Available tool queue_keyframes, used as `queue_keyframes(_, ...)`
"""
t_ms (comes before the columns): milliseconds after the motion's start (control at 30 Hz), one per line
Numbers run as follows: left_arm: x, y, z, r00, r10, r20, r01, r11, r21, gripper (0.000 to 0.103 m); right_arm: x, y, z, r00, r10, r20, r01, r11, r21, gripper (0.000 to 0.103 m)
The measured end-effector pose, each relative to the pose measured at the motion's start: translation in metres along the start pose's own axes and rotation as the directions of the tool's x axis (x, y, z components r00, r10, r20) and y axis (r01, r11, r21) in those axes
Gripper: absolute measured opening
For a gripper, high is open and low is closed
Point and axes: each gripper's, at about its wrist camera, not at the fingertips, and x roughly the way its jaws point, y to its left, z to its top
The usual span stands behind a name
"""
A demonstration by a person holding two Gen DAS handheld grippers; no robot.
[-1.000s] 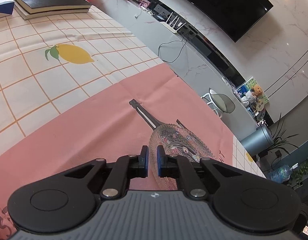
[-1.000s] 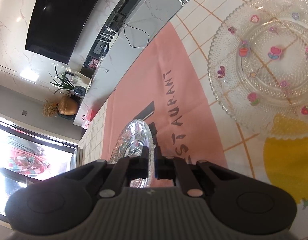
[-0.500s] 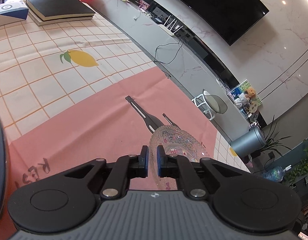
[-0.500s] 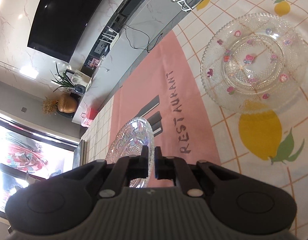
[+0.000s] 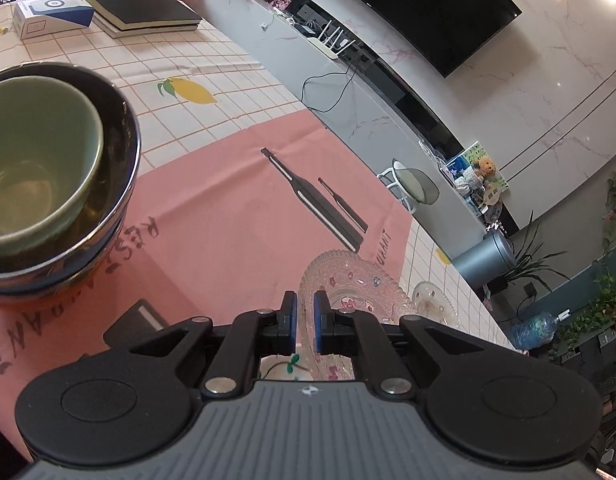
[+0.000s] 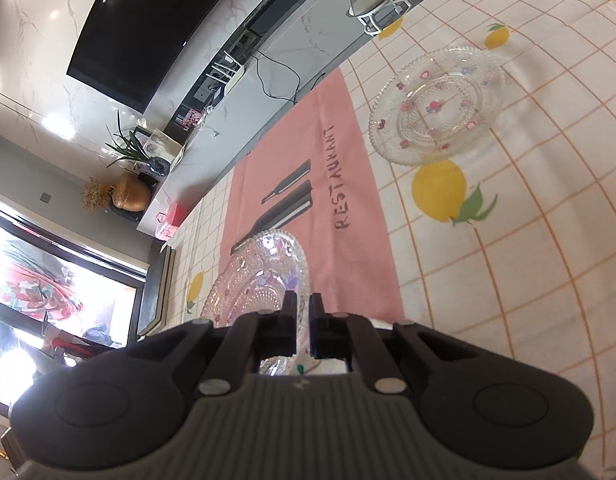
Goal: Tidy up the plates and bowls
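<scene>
My left gripper (image 5: 305,312) is shut on the near rim of a clear glass plate (image 5: 348,280) with small flower prints, held tilted above the pink placemat (image 5: 227,220). In the right wrist view my right gripper (image 6: 303,316) is likewise shut on the rim of a flowered glass plate (image 6: 263,276). I cannot tell whether both hold the same plate. Another glass plate (image 6: 436,106) lies flat on the lemon-print tablecloth beyond the mat, also visible as a small plate (image 5: 432,300). A green bowl (image 5: 35,160) sits nested in a dark glossy bowl (image 5: 119,168) at the left.
Black books (image 5: 143,16) and a white-and-blue box (image 5: 51,16) lie at the table's far left corner. The table edge (image 5: 420,248) runs along the far side, with a stool (image 5: 412,188) and a grey TV console (image 5: 348,92) beyond it.
Both grippers have risen and drawn back with the plate in their grip. The stacked bowls came into the left view. The plate on the cloth now looks smaller and farther away.
</scene>
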Motion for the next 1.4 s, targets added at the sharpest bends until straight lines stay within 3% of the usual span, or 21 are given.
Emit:
queue_keyframes(400, -0.010, 0.015, -0.030, 0.997, 0.012, -0.076, -0.009, 0.999, 0.045, 0.008, -0.026, -0.024, -0.036, 0.998, -0.057, -0.031, 0.057, 0.998, 0.013, 0.003)
queue_keyframes(833, -0.001, 0.019, -0.041, 0.992, 0.027, -0.120, -0.016, 0.995, 0.095, 0.009, -0.016, -0.026, -0.040, 0.990, -0.133, -0.042, 0.131, 0.991, -0.037, 0.004)
queue_keyframes(1400, 0.002, 0.009, -0.044, 0.991, 0.068, -0.117, -0.044, 0.979, 0.197, 0.011, -0.007, -0.019, -0.043, 0.979, -0.203, -0.033, 0.198, 0.974, -0.113, 0.005)
